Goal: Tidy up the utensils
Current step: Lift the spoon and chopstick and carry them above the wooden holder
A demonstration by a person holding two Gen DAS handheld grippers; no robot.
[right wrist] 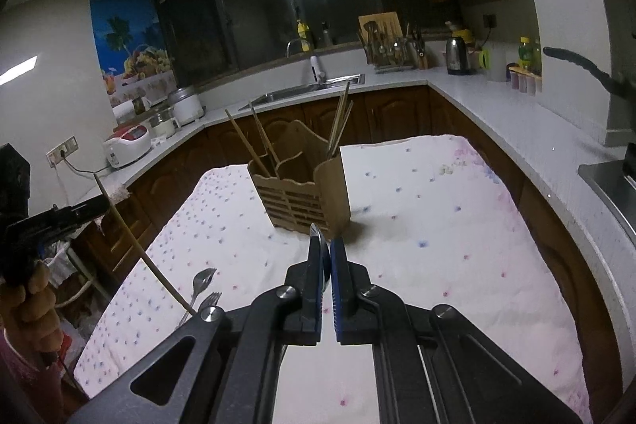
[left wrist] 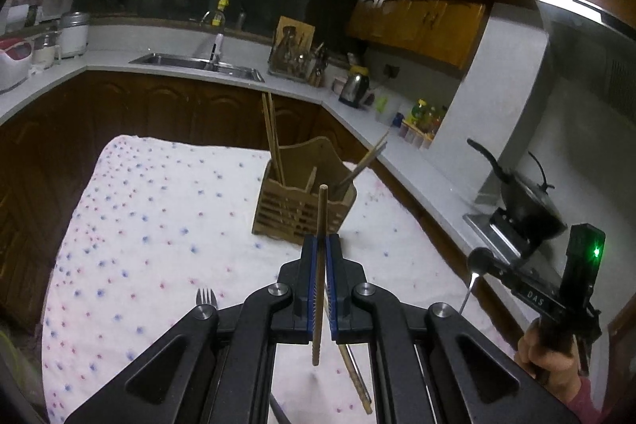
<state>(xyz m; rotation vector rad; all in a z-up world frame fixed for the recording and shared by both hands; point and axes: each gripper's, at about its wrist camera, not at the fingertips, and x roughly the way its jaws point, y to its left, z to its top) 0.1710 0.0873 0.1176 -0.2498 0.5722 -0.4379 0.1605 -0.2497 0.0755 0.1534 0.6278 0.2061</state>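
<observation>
On my far left two metal forks lie side by side on the white cloth with blue and pink dots covering the worktop, tines toward the holder. My left gripper has its fingers clamped on a single wooden chopstick, long axis running up along the fingers, tip toward the slatted wooden utensil holder just ahead, which holds chopsticks leaning outward. My right gripper pinches a metal spoon, bowl forward at the fingertips, handle hanging down.
</observation>
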